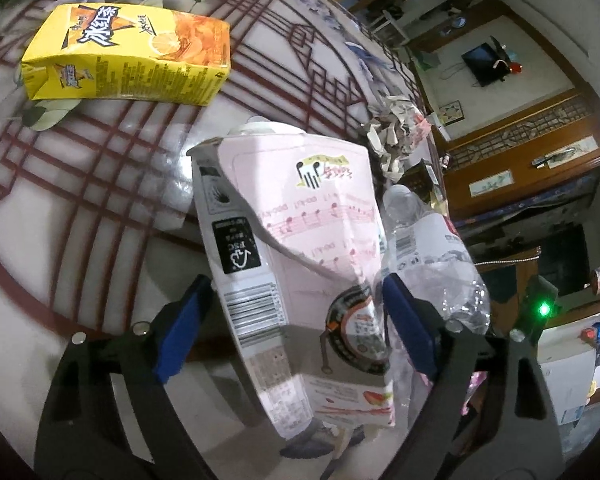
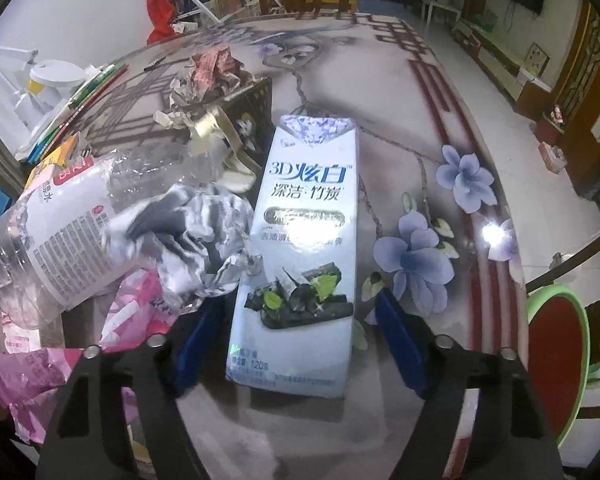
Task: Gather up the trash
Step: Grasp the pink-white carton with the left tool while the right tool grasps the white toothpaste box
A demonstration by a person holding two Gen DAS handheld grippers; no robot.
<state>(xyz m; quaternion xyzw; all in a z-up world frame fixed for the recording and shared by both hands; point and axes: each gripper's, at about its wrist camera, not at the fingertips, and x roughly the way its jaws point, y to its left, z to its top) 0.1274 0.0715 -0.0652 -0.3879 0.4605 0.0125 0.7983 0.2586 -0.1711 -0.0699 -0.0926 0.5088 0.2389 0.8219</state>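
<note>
My left gripper (image 1: 296, 312) stands spread around the pink milk carton (image 1: 300, 232); the carton lies lengthwise between the blue pads (image 1: 180, 332), a gap showing on the left side, and the right pad sits against its edge. A clear plastic bottle (image 1: 432, 248) lies just right of it. The yellow tea carton (image 1: 128, 56) lies well ahead, left.

My right gripper (image 2: 296, 336) is spread around the toothpaste box (image 2: 300, 248), neither pad visibly pressing. Crumpled paper (image 2: 192, 236) lies just left.
</note>
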